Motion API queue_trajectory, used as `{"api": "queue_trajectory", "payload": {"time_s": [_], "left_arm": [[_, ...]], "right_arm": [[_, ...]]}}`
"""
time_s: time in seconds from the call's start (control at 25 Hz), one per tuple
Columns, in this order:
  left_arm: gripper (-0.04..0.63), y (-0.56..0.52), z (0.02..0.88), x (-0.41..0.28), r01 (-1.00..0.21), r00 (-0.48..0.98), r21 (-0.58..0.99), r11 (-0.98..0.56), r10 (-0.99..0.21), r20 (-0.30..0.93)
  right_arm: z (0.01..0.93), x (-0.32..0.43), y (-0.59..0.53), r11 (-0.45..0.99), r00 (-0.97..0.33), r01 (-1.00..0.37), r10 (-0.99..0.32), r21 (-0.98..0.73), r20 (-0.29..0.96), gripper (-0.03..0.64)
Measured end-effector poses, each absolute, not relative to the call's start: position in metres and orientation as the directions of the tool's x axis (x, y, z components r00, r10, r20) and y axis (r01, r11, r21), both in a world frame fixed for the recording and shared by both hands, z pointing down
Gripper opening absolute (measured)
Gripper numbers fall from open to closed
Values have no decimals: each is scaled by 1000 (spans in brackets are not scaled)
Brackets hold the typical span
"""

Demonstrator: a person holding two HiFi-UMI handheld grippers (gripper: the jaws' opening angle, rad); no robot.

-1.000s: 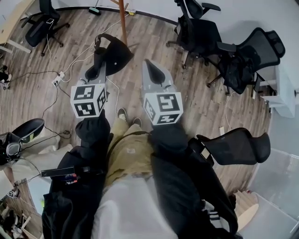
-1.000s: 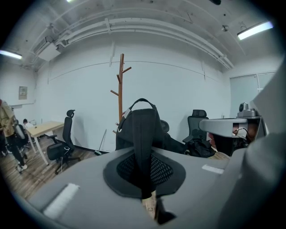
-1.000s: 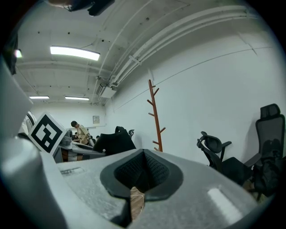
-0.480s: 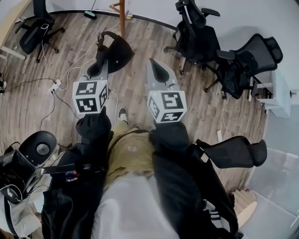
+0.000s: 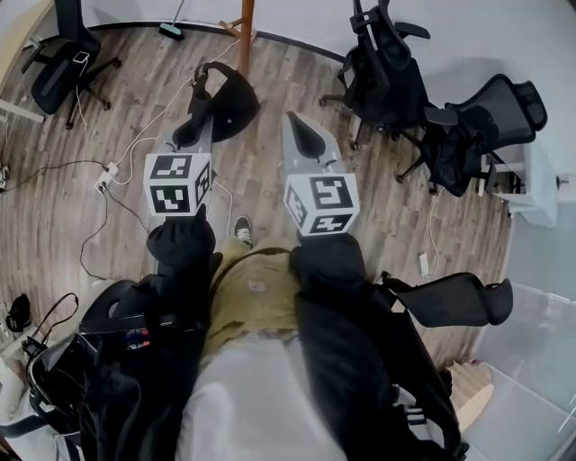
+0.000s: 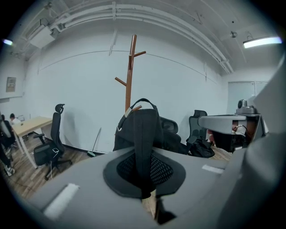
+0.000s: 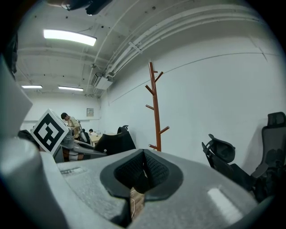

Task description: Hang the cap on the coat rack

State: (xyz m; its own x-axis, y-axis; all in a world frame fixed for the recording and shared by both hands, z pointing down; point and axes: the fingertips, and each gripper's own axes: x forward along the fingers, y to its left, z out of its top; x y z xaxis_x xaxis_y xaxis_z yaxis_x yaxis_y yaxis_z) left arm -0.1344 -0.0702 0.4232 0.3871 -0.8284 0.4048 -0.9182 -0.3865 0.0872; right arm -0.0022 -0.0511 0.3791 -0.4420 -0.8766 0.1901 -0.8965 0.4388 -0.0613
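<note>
A black cap (image 5: 227,101) hangs from my left gripper (image 5: 192,135), whose jaws are shut on a strap of it. In the left gripper view the cap (image 6: 137,127) stands upright between the pads, right in front of the brown wooden coat rack (image 6: 129,74). The rack's pole (image 5: 245,34) rises at the top of the head view, just beyond the cap. My right gripper (image 5: 301,135) is beside the left one, shut with nothing in it. The right gripper view shows the coat rack (image 7: 156,107) ahead and the held cap (image 7: 114,142) off to its left.
Black office chairs (image 5: 396,81) stand to the right of the rack, and another chair (image 5: 67,49) is at the far left. Cables and a power strip (image 5: 108,171) lie on the wood floor on the left. A broom (image 5: 171,27) leans by the wall.
Both grippers and the cap have moved forward toward the coat rack. The floor clutter at the lower left has slid back out of view. Both grippers' jaws stay as they were.
</note>
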Motion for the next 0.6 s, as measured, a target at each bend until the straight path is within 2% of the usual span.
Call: {"api": "queue_trajectory", "payload": {"time_s": [0.6], "left_arm": [[2,-153,448,-137,-927,364,93,-364,-809,462]], "right_arm": [[400,-12,-143,481,-488,-872,-845,-87,219,-2]]}}
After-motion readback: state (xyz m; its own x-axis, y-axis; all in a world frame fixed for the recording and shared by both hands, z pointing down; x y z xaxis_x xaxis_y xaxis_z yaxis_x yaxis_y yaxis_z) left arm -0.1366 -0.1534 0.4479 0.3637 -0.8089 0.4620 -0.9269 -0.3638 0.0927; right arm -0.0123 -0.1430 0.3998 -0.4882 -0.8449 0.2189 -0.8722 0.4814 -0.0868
